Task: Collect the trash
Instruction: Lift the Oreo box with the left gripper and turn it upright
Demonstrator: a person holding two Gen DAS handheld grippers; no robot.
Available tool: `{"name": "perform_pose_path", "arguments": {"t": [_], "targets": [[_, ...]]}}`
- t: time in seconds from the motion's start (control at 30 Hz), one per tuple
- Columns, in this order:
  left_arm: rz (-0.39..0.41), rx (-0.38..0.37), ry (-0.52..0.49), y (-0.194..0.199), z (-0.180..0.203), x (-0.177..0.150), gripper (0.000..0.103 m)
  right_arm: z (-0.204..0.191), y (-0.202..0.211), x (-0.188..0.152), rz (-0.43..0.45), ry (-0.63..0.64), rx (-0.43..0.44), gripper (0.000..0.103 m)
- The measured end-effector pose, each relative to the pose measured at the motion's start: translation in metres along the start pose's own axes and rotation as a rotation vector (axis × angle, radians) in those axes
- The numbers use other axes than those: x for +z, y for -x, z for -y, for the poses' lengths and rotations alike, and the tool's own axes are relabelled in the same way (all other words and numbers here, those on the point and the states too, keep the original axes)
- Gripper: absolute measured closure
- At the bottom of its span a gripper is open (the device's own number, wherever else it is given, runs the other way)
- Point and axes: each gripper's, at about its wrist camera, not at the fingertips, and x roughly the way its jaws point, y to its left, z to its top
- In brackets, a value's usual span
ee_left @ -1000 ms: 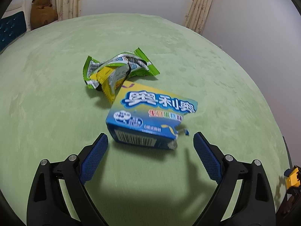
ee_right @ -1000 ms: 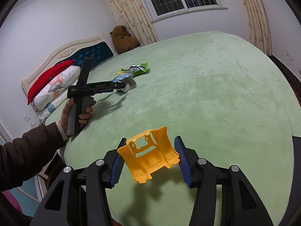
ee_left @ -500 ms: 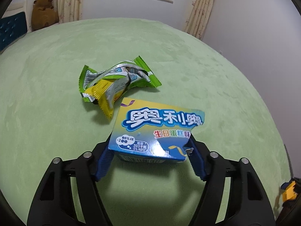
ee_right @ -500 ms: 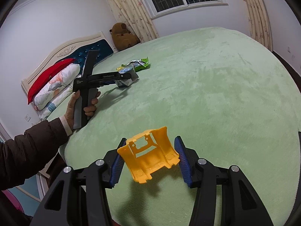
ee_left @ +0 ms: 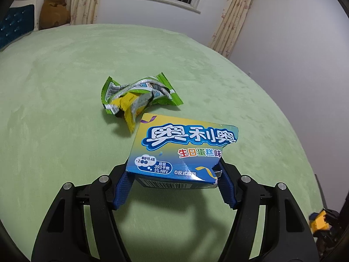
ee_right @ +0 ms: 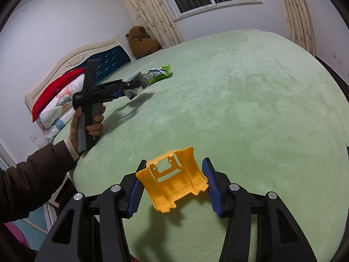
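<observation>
Left side first: the left tool is clamped on the torn blue-and-yellow biscuit box, pads pressing its two sides, the box lifted clear of the green bed with its shadow beneath. Just beyond it, the crumpled green and yellow wrappers lie on the bed, near the box but apart from it. From the other camera a hand in a dark sleeve grips that tool's handle, pillows and headboard behind. Over to the right: the right tool grips a yellow plastic piece between its blue pads, held above the bed's near edge, shadow below
</observation>
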Motion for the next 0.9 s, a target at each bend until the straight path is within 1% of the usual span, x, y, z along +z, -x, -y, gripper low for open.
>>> {"name": "perform_pose_path", "arguments": {"t": [0.27,0.53,0.57,0.63,0.73,0.83,0.9], "targets": [[0.013,-0.100,0.041,0.025,-0.002,-0.020,0.038,-0.001,-0.001,-0.001,0.001,0.007,0.007,0.052],[0.020,-0.153,0.118,0.035,-0.014,-0.028,0.038,-0.001,-0.001,-0.001,-0.001,0.009,0.009,0.052],[0.016,-0.151,0.123,0.035,-0.016,-0.029,0.038,-0.001,-0.001,-0.001,-0.001,0.010,0.008,0.052],[0.013,-0.113,0.120,0.034,-0.015,-0.029,0.038,-0.001,-0.001,-0.001,-0.001,0.008,0.009,0.052],[0.002,-0.056,0.083,0.031,-0.008,-0.030,0.037,-0.001,-0.001,-0.002,-0.001,0.006,0.007,0.052],[0.007,0.060,-0.014,0.031,0.009,-0.031,0.037,-0.002,-0.001,-0.002,-0.002,0.007,0.005,0.052],[0.021,0.158,-0.107,0.031,0.025,-0.034,0.037,-0.002,-0.001,-0.002,-0.003,0.007,0.006,0.052]]}}
